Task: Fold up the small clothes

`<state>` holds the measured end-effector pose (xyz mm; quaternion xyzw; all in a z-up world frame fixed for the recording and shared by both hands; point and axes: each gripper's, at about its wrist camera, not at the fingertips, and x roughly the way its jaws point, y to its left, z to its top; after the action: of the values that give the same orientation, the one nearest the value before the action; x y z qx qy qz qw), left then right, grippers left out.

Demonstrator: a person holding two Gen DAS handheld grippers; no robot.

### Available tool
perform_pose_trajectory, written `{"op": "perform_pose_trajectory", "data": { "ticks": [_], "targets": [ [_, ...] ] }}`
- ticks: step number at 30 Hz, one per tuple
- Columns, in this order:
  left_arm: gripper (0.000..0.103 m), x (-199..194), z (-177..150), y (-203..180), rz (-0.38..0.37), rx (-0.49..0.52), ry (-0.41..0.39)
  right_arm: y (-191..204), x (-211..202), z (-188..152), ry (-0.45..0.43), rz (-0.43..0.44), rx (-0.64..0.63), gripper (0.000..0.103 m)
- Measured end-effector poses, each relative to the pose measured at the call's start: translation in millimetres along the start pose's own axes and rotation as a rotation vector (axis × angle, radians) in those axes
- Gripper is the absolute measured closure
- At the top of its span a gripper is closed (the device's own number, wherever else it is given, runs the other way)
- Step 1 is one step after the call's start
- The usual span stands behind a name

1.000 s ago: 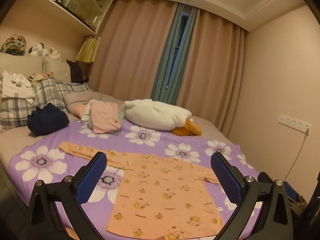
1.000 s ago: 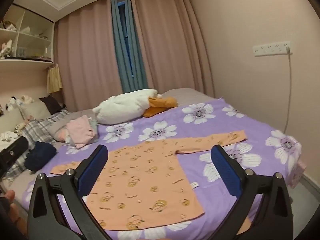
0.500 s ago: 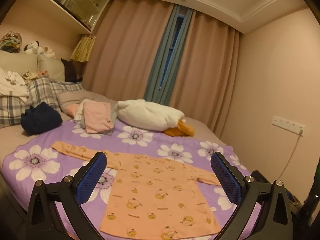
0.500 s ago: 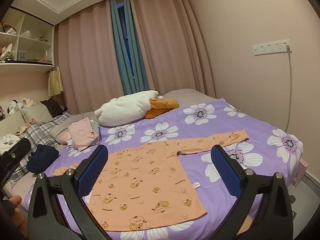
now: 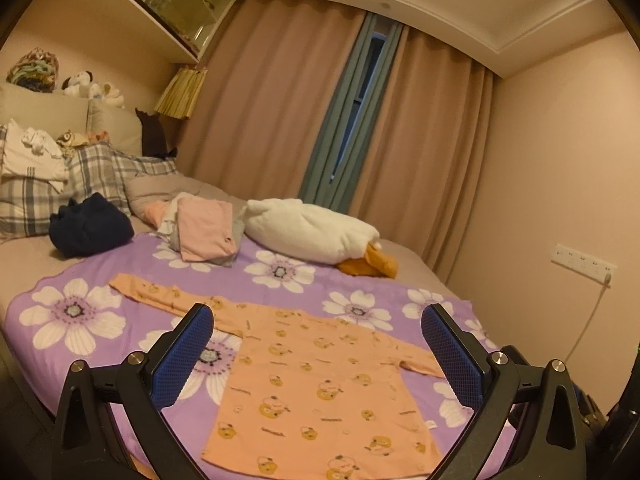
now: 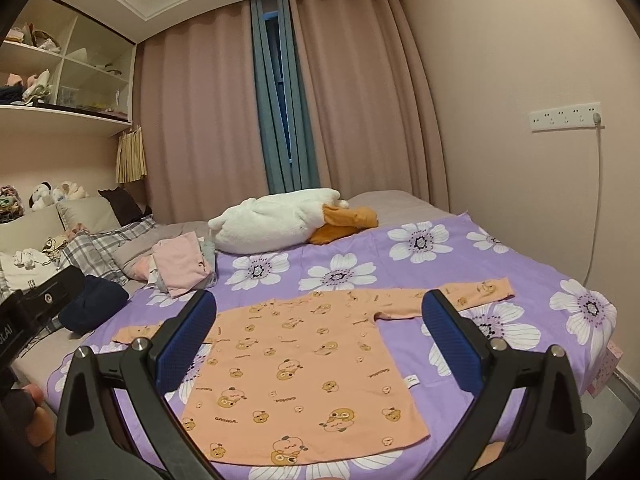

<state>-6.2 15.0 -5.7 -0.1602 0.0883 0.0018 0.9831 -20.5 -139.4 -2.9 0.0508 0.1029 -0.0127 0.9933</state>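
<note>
A small orange long-sleeved shirt [image 5: 320, 392] with a cartoon print lies flat on the purple flowered bedspread [image 5: 72, 312], both sleeves spread out sideways. It also shows in the right wrist view [image 6: 304, 364], hem toward me. My left gripper [image 5: 318, 348] is open and empty, held above the shirt's near part. My right gripper [image 6: 318, 340] is open and empty, also above the shirt. Neither touches the cloth.
A pile of folded pink and grey clothes [image 5: 204, 232], a dark blue bundle [image 5: 90, 230] and a white and orange plush [image 5: 312, 236] lie farther back on the bed. Plaid pillows [image 5: 92, 172] are at the left. The bed's near edge runs below the shirt's hem.
Both views have shifted slightly over the second, tilting up a little and back; the shirt lies unchanged. Both grippers stay open.
</note>
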Motion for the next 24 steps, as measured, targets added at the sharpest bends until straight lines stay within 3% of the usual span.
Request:
{"op": "perform_pose_trajectory", "data": {
  "ticks": [9, 13, 19, 24],
  "targets": [
    [0.0, 9.1, -1.5, 6.6, 0.029, -0.001, 0.052, 2.2, 5.4, -5.5, 0.03, -0.02, 0.003, 0.0],
    [0.0, 14.0, -2.8, 10.2, 0.088, -0.024, 0.096, 1.4, 12.4, -7.5, 0.072, -0.038, -0.002, 0.0],
    [0.0, 17.6, 7.5, 6.2, 0.052, -0.023, 0.106, 5.6, 19.0, -3.1, 0.099, -0.024, -0.01, 0.0],
    [0.0, 28.0, 35.5, -2.1, 0.043, -0.019, 0.08, 9.0, 27.1, 25.5, 0.087, 0.024, 0.046, 0.0]
  ]
}}
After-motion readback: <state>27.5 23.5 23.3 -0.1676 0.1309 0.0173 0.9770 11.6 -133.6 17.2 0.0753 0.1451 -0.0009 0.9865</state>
